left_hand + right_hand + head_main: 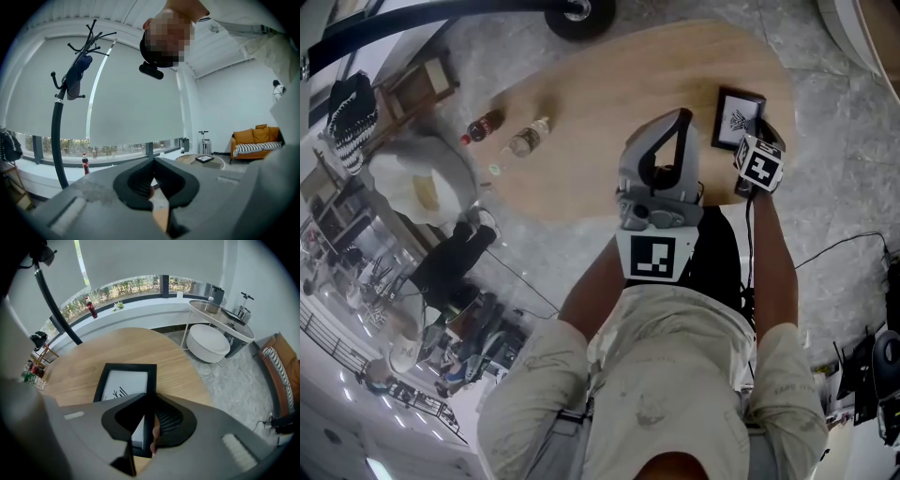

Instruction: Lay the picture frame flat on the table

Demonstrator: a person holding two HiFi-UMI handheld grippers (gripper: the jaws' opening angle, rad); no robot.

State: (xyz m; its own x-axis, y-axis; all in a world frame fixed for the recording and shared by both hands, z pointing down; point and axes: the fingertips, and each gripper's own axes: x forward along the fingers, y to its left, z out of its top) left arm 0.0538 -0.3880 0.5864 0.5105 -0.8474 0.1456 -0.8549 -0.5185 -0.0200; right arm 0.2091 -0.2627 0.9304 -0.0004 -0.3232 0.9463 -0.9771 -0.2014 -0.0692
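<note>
— What does the picture frame (737,119) look like?
— Black border, white sheet with a dark sprig-like drawing.
— And where?
— Face up on the table (609,112), by its right edge; flat or nearly flat, I can't tell which.

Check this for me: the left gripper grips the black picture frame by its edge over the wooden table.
Wrong gripper: the right gripper grips the black picture frame by its edge over the wooden table. The right gripper view shows that edge between its jaws; the left gripper view shows the left gripper holding nothing.
</note>
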